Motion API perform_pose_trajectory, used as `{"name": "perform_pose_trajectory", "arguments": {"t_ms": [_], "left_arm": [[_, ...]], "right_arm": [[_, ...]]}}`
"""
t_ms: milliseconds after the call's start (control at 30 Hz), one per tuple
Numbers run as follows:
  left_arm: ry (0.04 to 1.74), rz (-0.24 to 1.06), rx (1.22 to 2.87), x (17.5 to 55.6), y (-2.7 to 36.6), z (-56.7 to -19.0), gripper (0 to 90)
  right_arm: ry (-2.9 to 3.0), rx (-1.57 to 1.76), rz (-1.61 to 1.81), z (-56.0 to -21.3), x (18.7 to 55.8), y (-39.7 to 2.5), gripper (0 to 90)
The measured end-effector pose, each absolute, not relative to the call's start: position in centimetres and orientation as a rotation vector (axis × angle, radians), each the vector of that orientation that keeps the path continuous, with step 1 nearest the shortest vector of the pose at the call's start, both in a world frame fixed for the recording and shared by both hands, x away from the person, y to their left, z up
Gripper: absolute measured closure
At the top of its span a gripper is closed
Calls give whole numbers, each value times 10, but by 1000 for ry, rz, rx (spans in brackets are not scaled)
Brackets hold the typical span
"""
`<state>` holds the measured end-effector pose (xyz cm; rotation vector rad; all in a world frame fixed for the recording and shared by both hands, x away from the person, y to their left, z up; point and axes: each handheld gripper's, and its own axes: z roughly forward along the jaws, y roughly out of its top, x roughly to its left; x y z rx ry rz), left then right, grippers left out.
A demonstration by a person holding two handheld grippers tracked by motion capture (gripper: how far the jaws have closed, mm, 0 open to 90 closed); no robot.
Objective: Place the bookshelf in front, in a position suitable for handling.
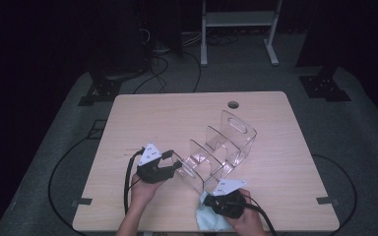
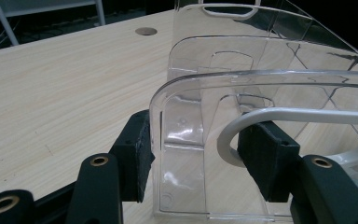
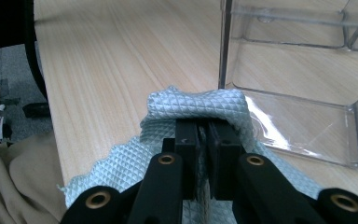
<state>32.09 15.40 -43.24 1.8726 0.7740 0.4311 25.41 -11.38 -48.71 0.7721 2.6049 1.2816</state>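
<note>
A clear acrylic desk organizer with several upright dividers stands in the middle of the wooden table. My left gripper is at its near-left end. In the left gripper view that gripper is open, its jaws straddling a corner of the organizer, with the left pad against the outer wall. My right gripper is by the table's front edge, shut on a light blue textured cloth. The cloth is folded over the jaws, just short of the organizer's base.
A round cable hole sits near the table's far edge. Black cables trail off the front and left of the table. A white metal frame stands on the floor behind. Bare tabletop lies left and right of the organizer.
</note>
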Motion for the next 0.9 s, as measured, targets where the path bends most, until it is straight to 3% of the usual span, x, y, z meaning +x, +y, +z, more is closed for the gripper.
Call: {"name": "perform_pose_trajectory", "arguments": {"t_ms": [200, 467, 900], "left_arm": [[777, 426, 1864, 322, 154, -433, 460], [783, 434, 1871, 320, 154, -432, 458], [852, 454, 1858, 318, 153, -430, 451]], "right_arm": [[2538, 750, 1367, -467, 251, -120, 836], [2609, 795, 1300, -487, 256, -117, 836], [2420, 839, 1485, -435, 250, -157, 835]]}}
